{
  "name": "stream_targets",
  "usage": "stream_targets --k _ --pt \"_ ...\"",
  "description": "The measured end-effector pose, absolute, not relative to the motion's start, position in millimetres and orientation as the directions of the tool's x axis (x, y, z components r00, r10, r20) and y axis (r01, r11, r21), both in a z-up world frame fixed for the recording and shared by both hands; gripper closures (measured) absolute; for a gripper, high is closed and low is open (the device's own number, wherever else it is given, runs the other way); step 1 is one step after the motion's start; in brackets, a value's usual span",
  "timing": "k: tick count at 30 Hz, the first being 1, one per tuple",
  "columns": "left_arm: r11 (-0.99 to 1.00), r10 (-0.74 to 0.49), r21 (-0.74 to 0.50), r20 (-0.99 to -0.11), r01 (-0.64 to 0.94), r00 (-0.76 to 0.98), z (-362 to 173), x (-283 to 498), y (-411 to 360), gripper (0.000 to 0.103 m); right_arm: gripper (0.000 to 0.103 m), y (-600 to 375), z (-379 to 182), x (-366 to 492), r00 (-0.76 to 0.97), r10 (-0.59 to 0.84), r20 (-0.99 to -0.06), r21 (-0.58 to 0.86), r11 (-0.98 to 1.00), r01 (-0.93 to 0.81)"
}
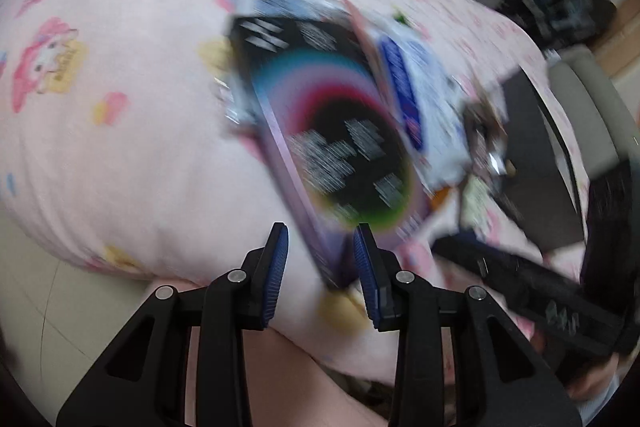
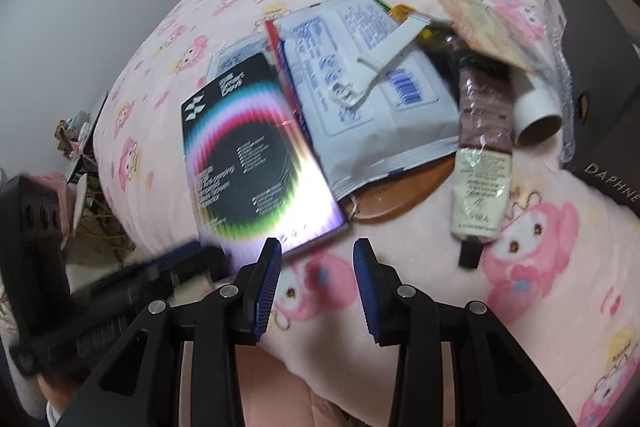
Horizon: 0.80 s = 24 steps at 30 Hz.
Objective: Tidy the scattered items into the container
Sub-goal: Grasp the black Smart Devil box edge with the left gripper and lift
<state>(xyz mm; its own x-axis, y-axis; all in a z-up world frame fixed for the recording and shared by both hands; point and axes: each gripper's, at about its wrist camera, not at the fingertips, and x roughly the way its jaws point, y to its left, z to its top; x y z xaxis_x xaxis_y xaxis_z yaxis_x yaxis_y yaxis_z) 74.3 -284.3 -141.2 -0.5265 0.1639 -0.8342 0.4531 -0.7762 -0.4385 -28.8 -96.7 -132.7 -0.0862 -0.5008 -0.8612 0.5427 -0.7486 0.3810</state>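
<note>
Left wrist's blurry, but my left fingers (image 1: 320,267) look half-closed around the booklet (image 1: 332,147) corner; right fingers (image 2: 316,267) gape empty, so it might slip.

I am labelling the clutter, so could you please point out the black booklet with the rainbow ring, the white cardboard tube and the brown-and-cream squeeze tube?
Black booklet with rainbow ring (image 2: 248,155): right wrist view, cover centre.
White cardboard tube (image 2: 536,115): right wrist view, side wall.
Brown-and-cream squeeze tube (image 2: 482,163): right wrist view, mid-body.

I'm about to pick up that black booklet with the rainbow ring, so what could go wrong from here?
1. The left gripper straddles only the booklet's near corner; it may pivot or slip.
2. The white pouch overlaps the booklet's far edge and could be dragged along.
3. The cream tube lies loose on the soft blanket and could roll.
</note>
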Motion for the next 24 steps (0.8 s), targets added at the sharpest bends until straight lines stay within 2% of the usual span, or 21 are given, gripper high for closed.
stream_targets --k 3,5,10,15,17,18,19,20,21,22,24 --pt "-0.758 0.208 -0.480 -0.820 0.442 -0.533 -145.0 60.7 -293.3 0.069 0.070 -103.7 -142.6 -25.3 -0.032 -0.525 -0.850 0.425 -0.722 0.546" --pt "-0.789 0.182 -0.439 -0.835 0.429 -0.519 -140.0 55.3 -289.4 0.068 0.069 -103.0 -147.0 -21.3 -0.025 -0.528 -0.849 0.431 -0.719 0.545" --pt "-0.816 0.176 -0.411 -0.846 0.406 -0.503 -138.1 72.4 -270.9 0.082 0.069 -93.0 -142.2 -23.5 -0.065 -0.531 -0.845 0.424 -0.737 0.526" --pt "-0.808 0.203 -0.439 -0.834 0.393 -0.513 -139.2 80.5 -275.8 0.082 0.069 -91.5 -143.6 -26.3 -0.043 -0.526 -0.849 0.430 -0.737 0.522" --pt "-0.795 0.197 -0.448 -0.828 0.409 -0.524 -138.9 77.6 -287.5 0.080 0.069 -94.5 -149.9 -23.7 -0.001 -0.536 -0.844 0.457 -0.721 0.521" --pt "-0.787 0.215 -0.467 -0.821 0.404 -0.529 -139.9 73.4 -292.5 0.070 0.069 -97.3 -153.9 -22.3 0.019 -0.543 -0.840 0.473 -0.713 0.518" --pt "-0.777 0.238 -0.486 -0.816 0.400 -0.527 -142.6 68.2 -297.5 0.051 0.068 -100.8 -158.7 -21.3 0.044 -0.553 -0.832 0.494 -0.702 0.513" --pt "-0.768 0.261 -0.500 -0.815 0.400 -0.517 -147.3 62.4 -300.5 0.046 0.067 -105.6 -165.4 -22.2 0.073 -0.572 -0.817 0.526 -0.686 0.502" --pt "-0.767 0.271 -0.504 -0.816 0.398 -0.511 -151.1 58.2 -300.2 0.047 0.060 -109.0 -171.6 -24.8 0.086 -0.588 -0.804 0.549 -0.680 0.485" --pt "-0.765 0.281 -0.508 -0.816 0.396 -0.505 -154.9 54.0 -299.9 0.056 0.056 -112.5 -177.8 -27.4 0.099 -0.603 -0.791 0.572 -0.674 0.468" --pt "-0.758 0.278 -0.514 -0.812 0.401 -0.514 -155.0 53.7 -300.1 0.057 0.054 -116.2 -185.5 -32.3 0.105 -0.621 -0.777 0.597 -0.674 0.434"
